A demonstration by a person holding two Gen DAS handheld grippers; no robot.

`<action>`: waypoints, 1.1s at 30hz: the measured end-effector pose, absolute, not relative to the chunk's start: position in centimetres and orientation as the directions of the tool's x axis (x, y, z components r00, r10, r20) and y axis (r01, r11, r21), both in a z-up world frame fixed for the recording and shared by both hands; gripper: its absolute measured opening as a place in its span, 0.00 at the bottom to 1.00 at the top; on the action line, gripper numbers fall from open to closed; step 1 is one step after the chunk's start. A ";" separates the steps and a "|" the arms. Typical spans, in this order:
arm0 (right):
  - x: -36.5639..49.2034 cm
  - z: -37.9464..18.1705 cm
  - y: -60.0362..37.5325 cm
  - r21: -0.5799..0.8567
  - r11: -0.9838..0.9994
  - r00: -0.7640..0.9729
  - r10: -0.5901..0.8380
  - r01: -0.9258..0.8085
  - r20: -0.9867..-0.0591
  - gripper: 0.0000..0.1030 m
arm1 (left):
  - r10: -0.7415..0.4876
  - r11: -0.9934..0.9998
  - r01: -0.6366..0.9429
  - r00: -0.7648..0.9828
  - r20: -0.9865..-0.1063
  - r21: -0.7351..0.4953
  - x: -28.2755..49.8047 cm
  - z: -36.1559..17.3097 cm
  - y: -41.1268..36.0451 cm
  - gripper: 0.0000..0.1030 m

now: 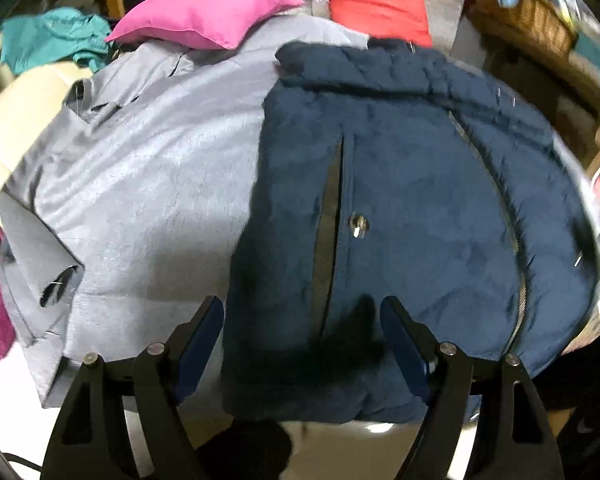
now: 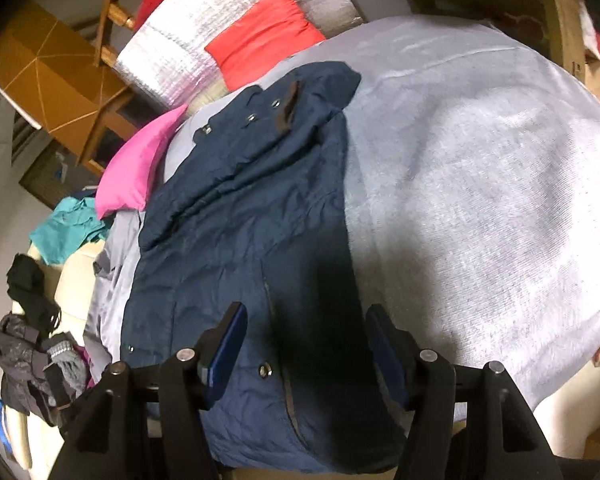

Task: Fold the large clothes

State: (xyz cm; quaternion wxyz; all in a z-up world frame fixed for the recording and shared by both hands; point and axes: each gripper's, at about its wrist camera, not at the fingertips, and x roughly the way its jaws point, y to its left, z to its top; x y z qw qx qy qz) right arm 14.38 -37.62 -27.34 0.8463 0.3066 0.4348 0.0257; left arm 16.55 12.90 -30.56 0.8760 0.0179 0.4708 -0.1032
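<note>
Two hand-held grippers of mine hang over a navy jacket lying on a grey sheet, and both stand wide with nothing clamped. My left hand-held gripper spans the jacket's near hem with its pads clear of the cloth; my right hand-held gripper hovers at the same hem, near the jacket's other edge, where its jaws also straddle the fabric without pinching it.

I judge the fold as partly done. The jacket reads as a narrow strip, its sides seemingly turned in, the collar at the far end beside a pink cushion and short of a red cushion. What appears left is bringing hem to collar, then the other garments: a teal piece beyond the jacket's left side still looks crumpled.

Much is unclear. No sleeve shows, so I cannot tell how they are tucked. The near hem is cut off behind my gripper bodies. Dark shadow covers the cloth between the jaws in both views, and fisheye blur smears the jacket's right edge and the clutter past it.
</note>
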 end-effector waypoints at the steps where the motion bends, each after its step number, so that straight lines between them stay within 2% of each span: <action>1: 14.7 -27.1 -37.7 0.528 0.817 0.633 0.286 0.231 -0.720 0.64 | -0.179 0.977 0.192 0.533 -0.827 -0.087 17.0 -30.4 12.9 0.78; 11: 23.1 -24.6 -39.0 0.545 0.803 0.699 0.244 0.243 -0.672 0.64 | -0.194 0.981 0.138 0.588 -0.785 -0.139 28.3 -26.0 9.5 0.79; 15: 28.4 -24.8 -41.0 0.544 0.787 0.711 0.204 0.290 -0.673 0.64 | -0.237 0.969 0.093 0.601 -0.763 -0.227 34.4 -25.2 9.1 0.79; 22: 35.2 -26.2 -43.8 0.576 0.739 0.701 0.202 0.349 -0.684 0.64 | -0.356 0.900 -0.019 0.547 -0.758 -0.436 43.2 -27.9 9.8 0.79; 26: 37.5 -28.5 -44.7 0.583 0.720 0.677 0.216 0.377 -0.704 0.64 | -0.391 0.875 -0.042 0.527 -0.755 -0.483 45.8 -29.0 9.8 0.79; 31: 39.3 -31.0 -44.8 0.658 0.672 0.664 0.325 0.340 -0.674 0.65 | -0.463 0.846 -0.011 0.479 -0.746 -0.533 47.0 -30.4 8.7 0.78; 33: 39.8 -31.2 -44.5 0.675 0.670 0.672 0.348 0.309 -0.654 0.65 | -0.444 0.862 0.007 0.490 -0.750 -0.506 46.9 -30.4 7.9 0.77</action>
